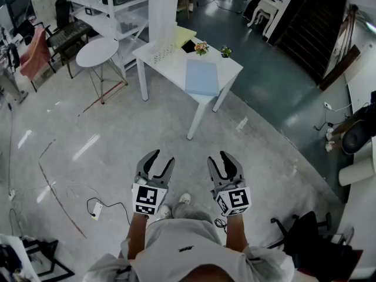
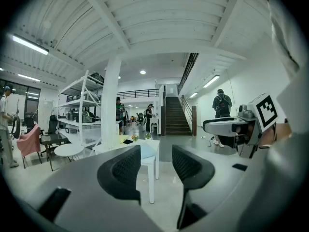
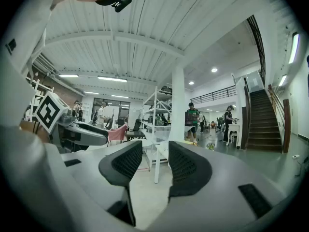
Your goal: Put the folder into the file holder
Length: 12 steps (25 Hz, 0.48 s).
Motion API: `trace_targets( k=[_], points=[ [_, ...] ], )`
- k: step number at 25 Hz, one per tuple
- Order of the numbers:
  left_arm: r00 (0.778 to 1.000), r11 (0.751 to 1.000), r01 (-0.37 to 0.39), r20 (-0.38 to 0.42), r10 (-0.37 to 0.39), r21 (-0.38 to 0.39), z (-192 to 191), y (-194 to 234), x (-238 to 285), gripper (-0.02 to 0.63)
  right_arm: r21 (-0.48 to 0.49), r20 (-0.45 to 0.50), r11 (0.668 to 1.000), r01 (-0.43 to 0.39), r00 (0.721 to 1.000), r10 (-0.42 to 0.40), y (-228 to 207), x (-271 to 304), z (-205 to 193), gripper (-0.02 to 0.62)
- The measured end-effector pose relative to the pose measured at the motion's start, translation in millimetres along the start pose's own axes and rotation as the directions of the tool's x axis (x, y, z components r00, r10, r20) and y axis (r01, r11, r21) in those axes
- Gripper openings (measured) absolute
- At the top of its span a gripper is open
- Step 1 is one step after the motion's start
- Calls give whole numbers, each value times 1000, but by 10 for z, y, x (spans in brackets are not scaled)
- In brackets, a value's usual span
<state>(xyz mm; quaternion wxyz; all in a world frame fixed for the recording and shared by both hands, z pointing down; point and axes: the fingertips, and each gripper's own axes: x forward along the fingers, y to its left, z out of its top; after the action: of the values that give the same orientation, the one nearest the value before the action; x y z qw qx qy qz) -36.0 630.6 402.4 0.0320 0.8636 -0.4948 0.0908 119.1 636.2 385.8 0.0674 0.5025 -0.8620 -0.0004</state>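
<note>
Above the floor, my left tool (image 1: pixel 163 156) stands narrowly open and empty, my right tool (image 1: pixel 223 156) closed on nothing. The blue folder (image 1: pixel 201 77) lies flat on the white worktop (image 1: pixel 170 62), well apart.

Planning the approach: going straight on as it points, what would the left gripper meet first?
Probably the white table holding the blue folder; only floor lies before it, though depth is unclear.

**Open Hall, Glossy Floor**

A pale grey floor (image 1: pixel 117 151) turns dark green toward a dark staircase (image 1: pixel 317 28). A white pillar (image 1: pixel 163 10) rises beside the white surface (image 1: pixel 167 67). A round side table (image 1: pixel 97 50), white shelving (image 1: pixel 111 10) and a pink-draped chair (image 1: pixel 36 51) stand to the left. Strip lights (image 2: pixel 29 43) line the ribbed white ceiling (image 2: pixel 159 18).
</note>
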Motion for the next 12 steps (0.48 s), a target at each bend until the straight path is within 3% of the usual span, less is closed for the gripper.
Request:
trace_targets(
  k=[4, 12],
  points=[
    [1000, 1000, 2, 7, -2, 8, -5, -22, -145, 215, 50, 2, 998, 37, 999, -37, 104, -113, 7, 173],
    [1000, 1000, -21, 9, 21, 2, 6, 100, -22, 207, 74, -5, 997, 4, 1000, -4, 99, 107, -31, 173]
  ],
)
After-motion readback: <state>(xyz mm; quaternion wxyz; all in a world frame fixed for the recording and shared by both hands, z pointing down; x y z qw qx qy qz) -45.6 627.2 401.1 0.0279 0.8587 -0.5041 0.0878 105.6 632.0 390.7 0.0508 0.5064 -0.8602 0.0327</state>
